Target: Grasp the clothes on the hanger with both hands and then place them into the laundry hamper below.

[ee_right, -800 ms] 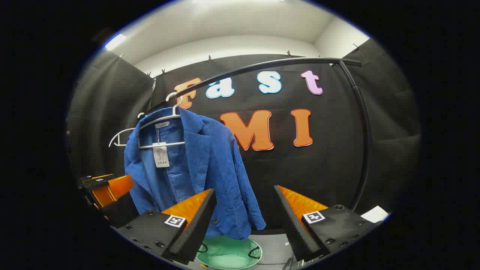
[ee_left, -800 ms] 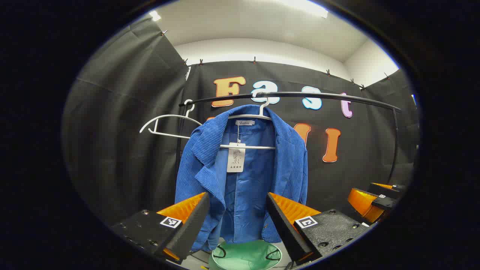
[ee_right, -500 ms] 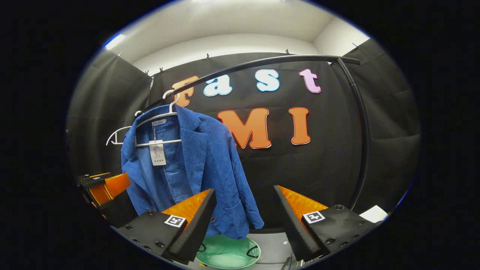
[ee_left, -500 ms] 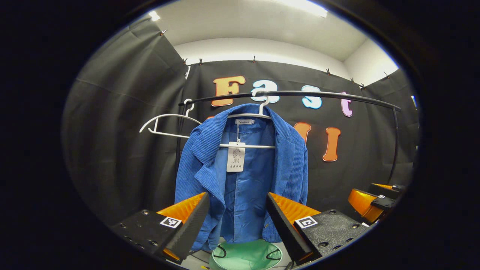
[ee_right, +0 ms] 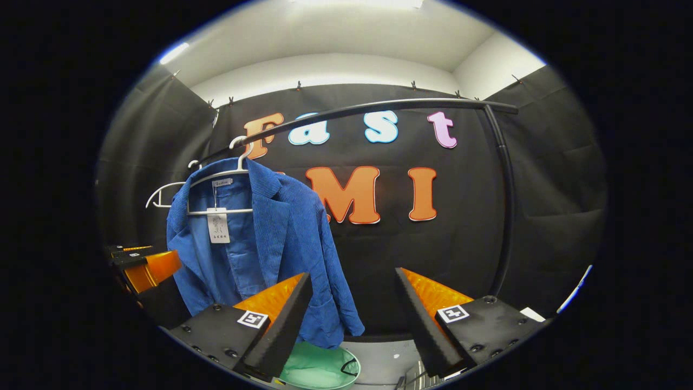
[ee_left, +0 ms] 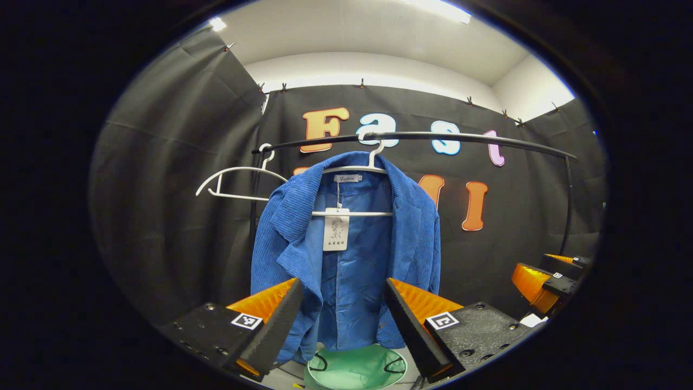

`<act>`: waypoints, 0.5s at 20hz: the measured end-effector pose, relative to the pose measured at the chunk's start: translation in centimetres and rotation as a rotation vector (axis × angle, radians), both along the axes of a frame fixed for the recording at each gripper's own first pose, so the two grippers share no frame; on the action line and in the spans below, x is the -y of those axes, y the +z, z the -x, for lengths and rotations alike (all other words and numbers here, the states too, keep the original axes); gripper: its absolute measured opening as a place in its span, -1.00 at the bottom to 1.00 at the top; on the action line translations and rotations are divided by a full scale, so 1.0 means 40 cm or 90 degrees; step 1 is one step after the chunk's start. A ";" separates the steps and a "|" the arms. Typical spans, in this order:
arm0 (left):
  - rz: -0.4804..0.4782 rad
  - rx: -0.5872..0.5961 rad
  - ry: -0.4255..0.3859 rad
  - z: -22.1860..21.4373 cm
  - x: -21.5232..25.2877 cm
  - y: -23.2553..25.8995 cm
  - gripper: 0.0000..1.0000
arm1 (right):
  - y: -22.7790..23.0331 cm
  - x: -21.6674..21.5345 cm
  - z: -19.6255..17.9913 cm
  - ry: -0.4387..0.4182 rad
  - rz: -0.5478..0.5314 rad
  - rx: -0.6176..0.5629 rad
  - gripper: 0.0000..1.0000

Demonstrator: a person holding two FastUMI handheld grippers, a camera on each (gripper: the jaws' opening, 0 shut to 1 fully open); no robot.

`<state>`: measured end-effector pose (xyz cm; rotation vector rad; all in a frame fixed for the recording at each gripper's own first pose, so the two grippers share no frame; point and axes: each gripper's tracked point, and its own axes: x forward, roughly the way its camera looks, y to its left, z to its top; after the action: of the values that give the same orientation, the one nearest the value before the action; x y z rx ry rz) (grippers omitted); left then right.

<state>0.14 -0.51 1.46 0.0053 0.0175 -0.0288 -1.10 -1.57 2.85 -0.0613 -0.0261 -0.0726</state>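
Note:
A blue corduroy jacket hangs on a white hanger from a black rail; a paper tag dangles at its collar. In the right gripper view the jacket hangs at the left. A green laundry hamper stands on the floor right under it, also seen as the hamper in the right gripper view. My left gripper is open, short of the jacket's lower front. My right gripper is open, to the right of the jacket, holding nothing. The right gripper shows at the right edge of the left gripper view.
An empty white hanger hangs on the rail left of the jacket. The rail's right upright curves down to the floor. Black cloth walls close the booth on three sides. A white sheet lies on the floor at right.
Both views have drifted slightly: the jacket sits a little further left in the right gripper view and the right gripper has slid toward the right edge in the left gripper view. Both grippers stay open.

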 end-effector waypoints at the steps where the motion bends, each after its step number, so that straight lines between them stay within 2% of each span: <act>1: 0.002 0.004 0.001 0.001 -0.001 0.008 0.90 | 0.002 0.001 0.005 -0.001 0.000 0.000 0.96; 2: 0.001 0.006 0.005 -0.001 -0.007 0.011 0.84 | 0.003 0.004 0.006 -0.002 0.000 0.000 0.96; 9: -0.003 -0.005 0.039 -0.021 -0.052 -0.012 0.84 | -0.012 -0.041 -0.020 0.032 0.002 -0.013 0.96; 10: -0.003 -0.005 0.046 -0.022 -0.062 -0.014 0.90 | -0.010 -0.053 -0.031 0.042 0.003 -0.013 0.96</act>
<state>1.03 1.97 0.88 0.0085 0.0257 0.0436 0.15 0.54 2.44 -0.0664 -0.0082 -0.0065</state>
